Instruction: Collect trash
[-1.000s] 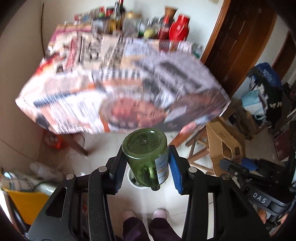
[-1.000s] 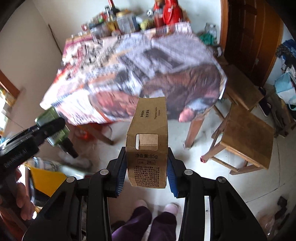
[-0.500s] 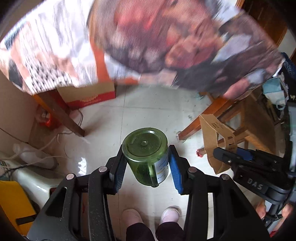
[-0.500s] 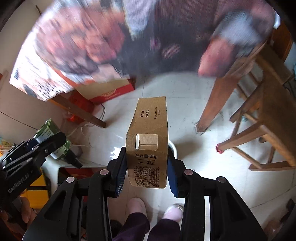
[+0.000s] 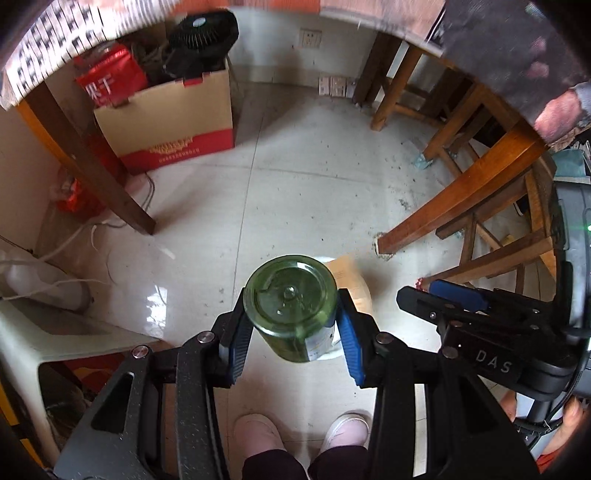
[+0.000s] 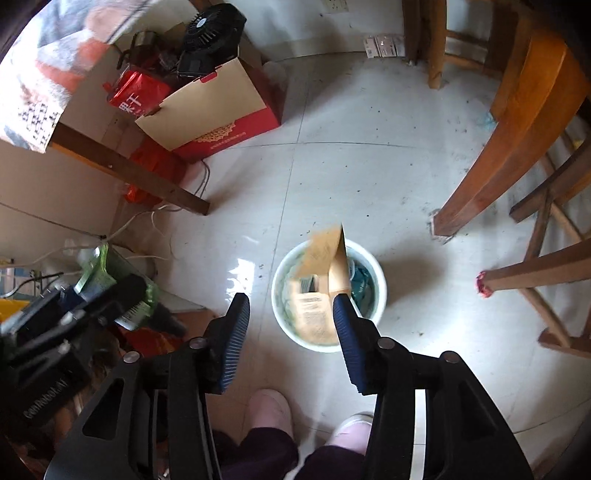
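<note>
One green bottle [image 5: 291,314] clamped base-forward in the left gripper [image 5: 291,325], both blue fingers [image 5: 349,332] pressing its sides, above the floor. Right gripper [image 6: 291,328] fingers [image 6: 234,332] spreading apart, nothing pressed between them. One brown carton [image 6: 323,280] blurred, tipped into the one white bin [image 6: 380,291] on the floor. One red-and-tan box [image 6: 221,114] under the counter, one black fan [image 6: 212,31] in it. Two pink shoes [image 6: 269,406].

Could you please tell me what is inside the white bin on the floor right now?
The white bin holds the brown cardboard box, tilted with its top above the rim, plus teal crumpled material. Whatever lies beneath them is covered; the bottom is hidden.
</note>
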Action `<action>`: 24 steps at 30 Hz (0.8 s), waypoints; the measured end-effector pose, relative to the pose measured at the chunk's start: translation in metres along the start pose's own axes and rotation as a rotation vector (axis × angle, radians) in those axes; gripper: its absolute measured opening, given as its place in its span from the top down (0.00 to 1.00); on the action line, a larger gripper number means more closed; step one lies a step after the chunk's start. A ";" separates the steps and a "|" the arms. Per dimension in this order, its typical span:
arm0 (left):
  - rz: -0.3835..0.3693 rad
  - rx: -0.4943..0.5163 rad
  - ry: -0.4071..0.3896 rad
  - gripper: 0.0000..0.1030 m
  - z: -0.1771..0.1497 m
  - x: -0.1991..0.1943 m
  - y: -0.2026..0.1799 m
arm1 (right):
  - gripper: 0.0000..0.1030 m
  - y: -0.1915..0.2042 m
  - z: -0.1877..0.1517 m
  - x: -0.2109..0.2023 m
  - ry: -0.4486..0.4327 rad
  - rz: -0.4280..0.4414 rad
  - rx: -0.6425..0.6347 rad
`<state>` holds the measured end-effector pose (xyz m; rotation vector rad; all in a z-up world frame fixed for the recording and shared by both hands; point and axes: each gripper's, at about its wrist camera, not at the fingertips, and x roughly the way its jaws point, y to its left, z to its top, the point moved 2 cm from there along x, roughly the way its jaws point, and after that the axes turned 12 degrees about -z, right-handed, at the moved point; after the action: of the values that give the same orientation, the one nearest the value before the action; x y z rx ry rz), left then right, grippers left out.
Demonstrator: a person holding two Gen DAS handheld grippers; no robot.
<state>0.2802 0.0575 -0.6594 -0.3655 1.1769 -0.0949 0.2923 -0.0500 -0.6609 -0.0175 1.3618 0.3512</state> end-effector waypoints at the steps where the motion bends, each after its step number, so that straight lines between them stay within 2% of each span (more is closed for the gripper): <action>1: -0.012 -0.008 0.008 0.59 -0.001 0.006 0.000 | 0.54 0.000 0.000 0.001 0.001 -0.004 0.001; 5: -0.047 -0.031 0.043 0.59 0.000 0.021 -0.004 | 0.54 -0.010 -0.001 -0.003 0.003 -0.062 0.027; 9: -0.052 -0.043 0.123 0.58 0.001 0.035 -0.011 | 0.54 -0.021 0.000 -0.011 0.000 -0.089 0.052; 14: -0.092 -0.101 0.179 0.58 0.001 0.024 -0.018 | 0.54 -0.026 0.006 -0.038 -0.028 -0.107 0.045; 16: -0.101 -0.101 0.179 0.58 0.003 0.007 -0.026 | 0.54 -0.028 0.008 -0.054 -0.044 -0.109 0.042; 19: -0.073 -0.064 0.159 0.58 0.010 -0.031 -0.044 | 0.54 -0.025 0.014 -0.086 -0.070 -0.112 0.039; 24: -0.060 -0.022 0.088 0.58 0.031 -0.121 -0.081 | 0.54 -0.015 0.024 -0.163 -0.131 -0.101 0.036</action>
<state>0.2710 0.0204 -0.5160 -0.4190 1.2548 -0.1516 0.2920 -0.0972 -0.5023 -0.0325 1.2324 0.2383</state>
